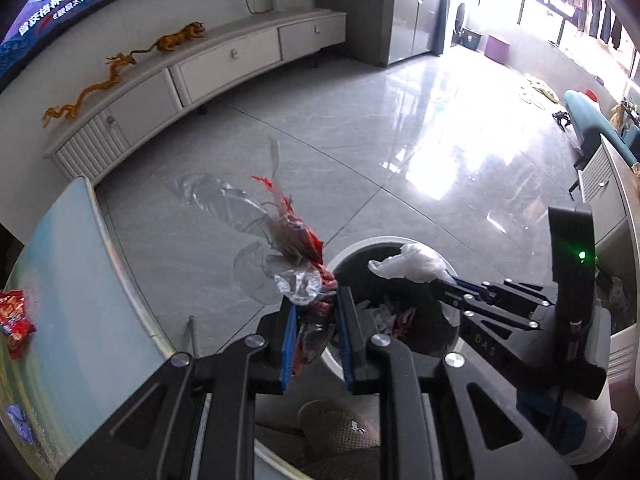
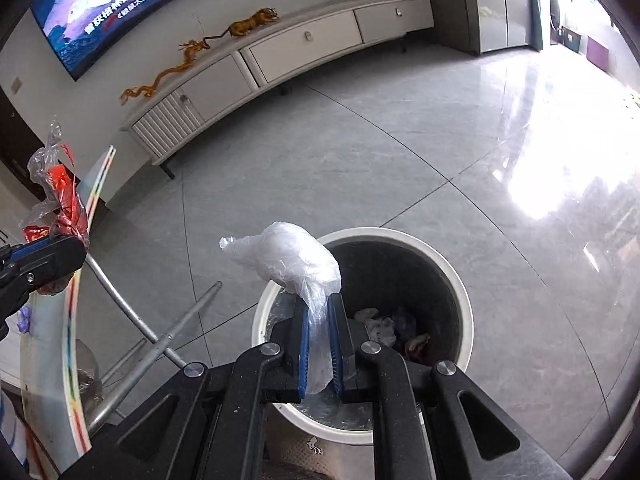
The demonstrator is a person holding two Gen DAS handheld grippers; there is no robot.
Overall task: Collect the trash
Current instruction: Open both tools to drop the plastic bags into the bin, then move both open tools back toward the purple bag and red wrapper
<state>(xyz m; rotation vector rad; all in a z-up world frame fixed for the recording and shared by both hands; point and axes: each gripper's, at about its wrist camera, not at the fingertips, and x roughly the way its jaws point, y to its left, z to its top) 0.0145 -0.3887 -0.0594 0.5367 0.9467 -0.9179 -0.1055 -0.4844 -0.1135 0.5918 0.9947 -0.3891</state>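
My left gripper (image 1: 317,298) is shut on a crumpled clear and red plastic wrapper (image 1: 294,240), held just left of the bin's rim; it also shows in the right wrist view (image 2: 60,196). My right gripper (image 2: 320,304) is shut on a white crumpled plastic bag (image 2: 288,256), held over the near rim of the round white-rimmed trash bin (image 2: 460,280). The bin (image 1: 360,246) holds several scraps of trash. The right gripper (image 1: 444,280) with the white bag (image 1: 408,264) shows over the bin in the left wrist view.
A glass table (image 1: 80,280) at the left carries a red snack packet (image 1: 14,318) and a small purple scrap (image 1: 18,424). Its metal legs (image 2: 168,336) stand beside the bin. A white TV cabinet (image 1: 224,60) lines the far wall. The tiled floor (image 1: 400,140) lies beyond.
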